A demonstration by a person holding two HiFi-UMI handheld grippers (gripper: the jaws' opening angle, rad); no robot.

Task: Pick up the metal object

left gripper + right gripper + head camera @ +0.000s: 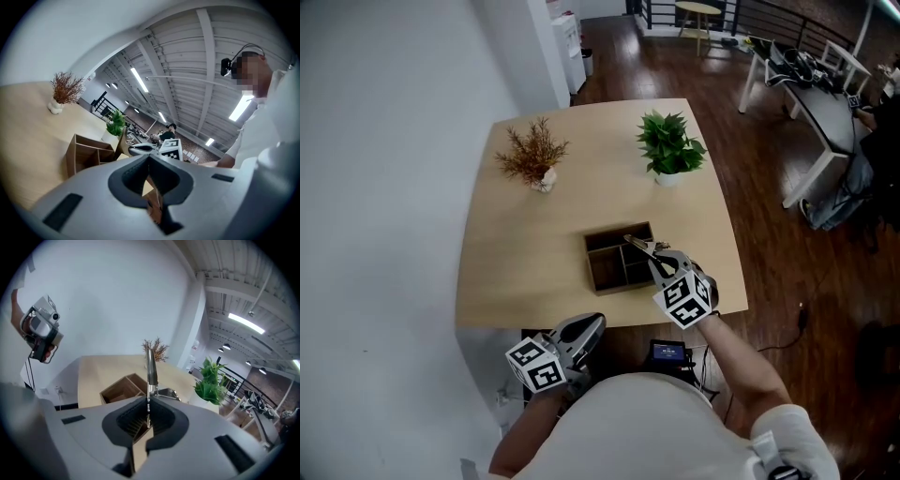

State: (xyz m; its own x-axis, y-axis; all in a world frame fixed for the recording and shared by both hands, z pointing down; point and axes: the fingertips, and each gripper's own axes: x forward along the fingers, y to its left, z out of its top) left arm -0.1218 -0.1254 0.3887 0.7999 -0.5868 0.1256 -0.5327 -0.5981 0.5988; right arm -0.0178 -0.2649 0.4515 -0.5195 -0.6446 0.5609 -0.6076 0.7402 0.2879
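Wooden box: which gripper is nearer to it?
Right. The right gripper, holding the metal object, is above the wooden box's right side; the left gripper hangs off the table's near edge.

Nothing legible as letters, digits, brand names or labels in any view. Only black-and-white square code patterns, printed on the marker cube (534, 364) of the left gripper (586, 330) and on the marker cube (684, 300) of the right gripper (656, 262). Same kind of pattern visible on the right gripper's cube in the left gripper view, again not readable as text.
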